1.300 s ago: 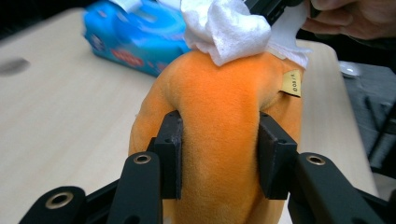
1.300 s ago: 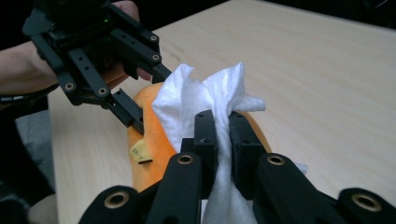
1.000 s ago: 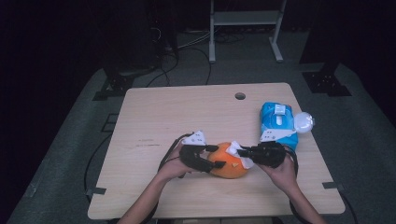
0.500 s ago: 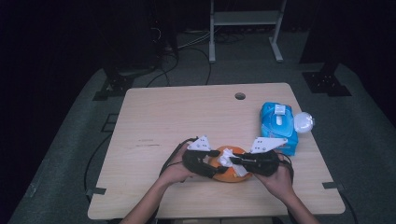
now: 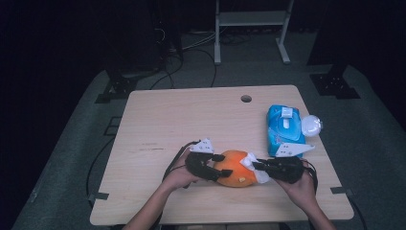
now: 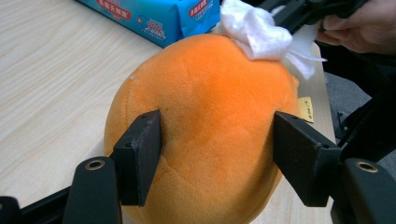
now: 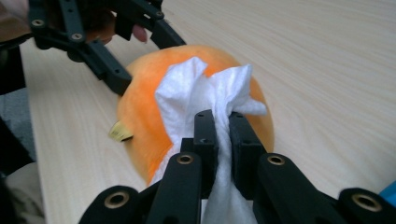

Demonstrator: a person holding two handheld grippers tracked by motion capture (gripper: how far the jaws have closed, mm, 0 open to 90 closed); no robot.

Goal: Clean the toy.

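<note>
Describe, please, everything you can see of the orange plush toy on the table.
The orange plush toy is a round, soft ball of short fuzzy fabric with faint seams and a small yellow tag at its side. It lies on the wooden table, near the front edge, close to a blue pack of wipes. The left gripper has just been closing its jaws, which press its sides. The right gripper holds a crumpled white wipe against its top.

The high view is dim and soft: the table (image 5: pixel 191 120) is lit evenly from above, while the floor beyond falls into near black. Shadows on the wood are faint. Both gripper views are bright and sharp up close. The near jaws blur slightly, and the wipe (image 7: pixel 196 93) is nearly washed out.
</note>
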